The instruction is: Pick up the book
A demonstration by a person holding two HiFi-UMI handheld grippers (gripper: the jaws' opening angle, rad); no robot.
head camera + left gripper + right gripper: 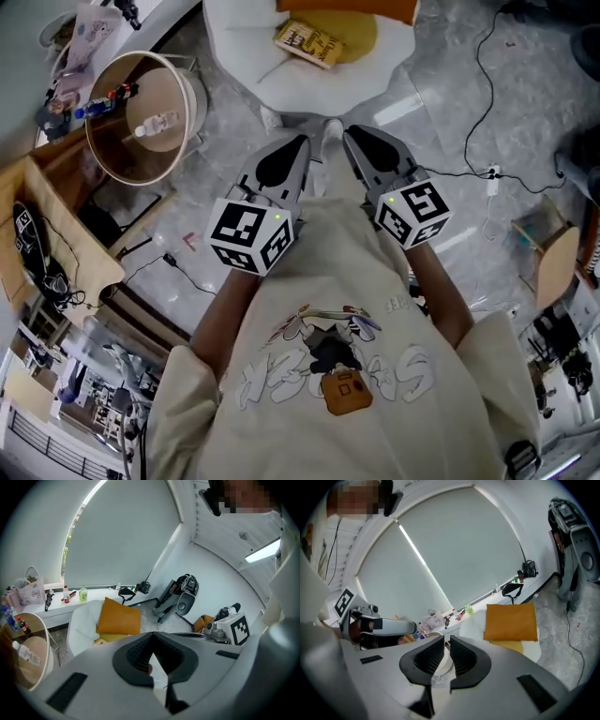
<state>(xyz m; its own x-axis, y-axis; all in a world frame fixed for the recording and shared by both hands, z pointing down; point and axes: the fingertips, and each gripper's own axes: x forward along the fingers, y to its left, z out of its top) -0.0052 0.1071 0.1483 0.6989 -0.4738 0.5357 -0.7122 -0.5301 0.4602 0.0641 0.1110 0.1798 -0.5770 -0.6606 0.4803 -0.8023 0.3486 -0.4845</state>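
Head view: I see the left gripper [298,142] and right gripper [351,134] held side by side over the grey floor, both pointing to 12 o'clock. The book [309,42] lies flat on a yellow seat cushion [361,33] on the white chair [281,66], at 12 o'clock from the grippers and well apart from both. A round side table [112,150] stands at 10 o'clock.

Left gripper view: the jaws meet at their tips and grip nothing. The book's corner shows at 10 o'clock, below an orange cushion [119,617].

Right gripper view: the jaws stand close with a thin slit between them, nothing gripped. The chair is at 2 o'clock. I cannot make out the book here.
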